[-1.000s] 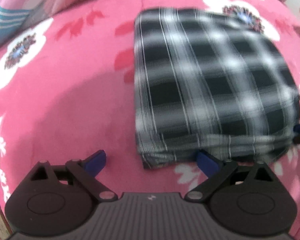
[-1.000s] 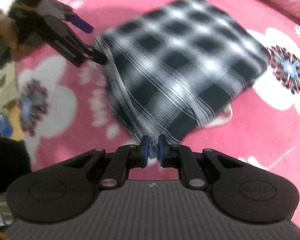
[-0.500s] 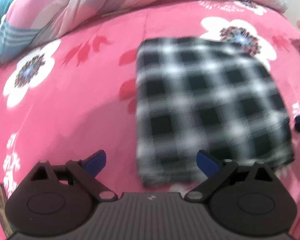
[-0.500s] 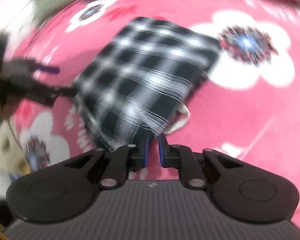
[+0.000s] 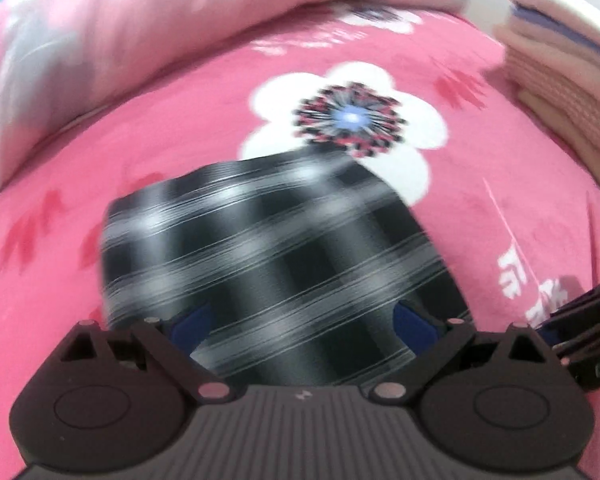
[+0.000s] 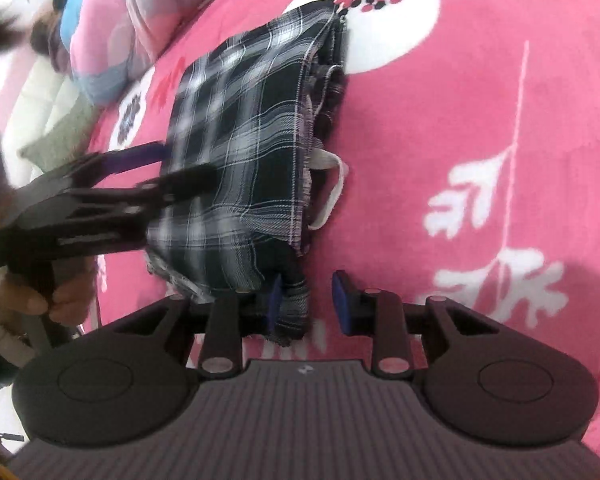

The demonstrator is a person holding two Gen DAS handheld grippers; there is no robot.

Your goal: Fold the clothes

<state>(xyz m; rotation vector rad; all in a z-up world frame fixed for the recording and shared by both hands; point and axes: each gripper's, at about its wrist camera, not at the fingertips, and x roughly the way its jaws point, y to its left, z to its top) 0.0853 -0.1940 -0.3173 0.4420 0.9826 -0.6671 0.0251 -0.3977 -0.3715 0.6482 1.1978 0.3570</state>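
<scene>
Folded plaid garment [image 6: 240, 132] lies on pink bedspread [image 6: 480, 140]; R gripper [image 6: 306, 304] jaws opening w/ a fabric corner loose between them, L gripper [image 5: 304, 324] wide open over garment, nothing held.

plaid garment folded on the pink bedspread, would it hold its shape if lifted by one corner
Probably not. The plaid garment looks like thin woven cloth, so it would likely droop and unfold. Its stacked layers along one edge look loose and may slide apart. The white loop poking out there could dangle or snag.
</scene>
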